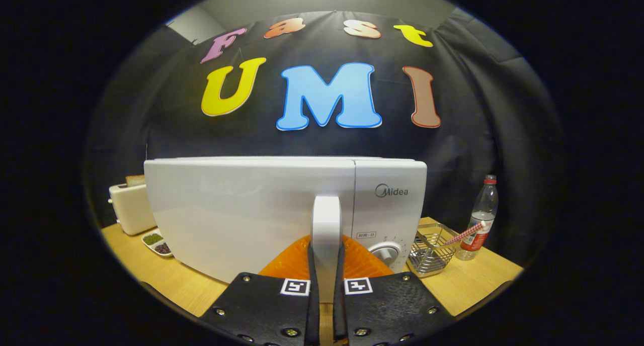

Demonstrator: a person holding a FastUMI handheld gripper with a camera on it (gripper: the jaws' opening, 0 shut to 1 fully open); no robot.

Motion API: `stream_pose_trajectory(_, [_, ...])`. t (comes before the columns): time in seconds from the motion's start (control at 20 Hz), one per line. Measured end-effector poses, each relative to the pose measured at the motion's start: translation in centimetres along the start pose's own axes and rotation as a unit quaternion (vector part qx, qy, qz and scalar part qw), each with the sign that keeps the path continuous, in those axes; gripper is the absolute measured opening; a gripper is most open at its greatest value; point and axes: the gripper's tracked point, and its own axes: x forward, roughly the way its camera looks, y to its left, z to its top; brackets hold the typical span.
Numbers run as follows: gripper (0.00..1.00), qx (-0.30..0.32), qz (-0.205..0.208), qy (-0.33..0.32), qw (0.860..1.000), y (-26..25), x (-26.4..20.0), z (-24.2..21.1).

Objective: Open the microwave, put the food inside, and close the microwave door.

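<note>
Gripper view showed your tool (326, 265) closed on the microwave's door handle (326, 225), one finger pressing on each side of the upright white bar. The microwave (251, 210) stood on the bench (166, 280), directly ahead of the fingers and very near, and its door (241, 205) looked shut, flush with the control panel on the right. So I judged that you were at the first step, the opening of the door.

To do this step well, you needed to keep the grip firm and centred on the handle, so the bar did not slip out between the fingers. The hinge seemed to be on the far left side of the door, so the pull should follow an arc toward you and to the left, not a straight line. A slow and steady pull was better, because a sudden one could drag the whole microwave over the bench. I could not tell which item was the food to be put inside. A small dish (157, 243) with green and dark contents lay at the left of the microwave, near a toaster (130, 207) that held a slice of bread.

As for writing, the brand "Midea" (391, 190) was readable on the upper part of the panel. A small label above the round dial (385, 251) was too small to read. At the right stood a wire basket (430, 255) and a plastic bottle (480, 220), whose label I could not read.
</note>
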Motion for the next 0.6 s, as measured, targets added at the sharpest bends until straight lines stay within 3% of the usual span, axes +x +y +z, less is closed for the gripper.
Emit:
stream_pose_trajectory(0.2, [0.11, 0.042, 0.022, 0.011, 0.999, 0.26, -0.23, -0.13])
stream_pose_trajectory(0.6, [0.10, 0.048, 0.034, 0.029, 0.998, 0.26, -0.14, -0.12])
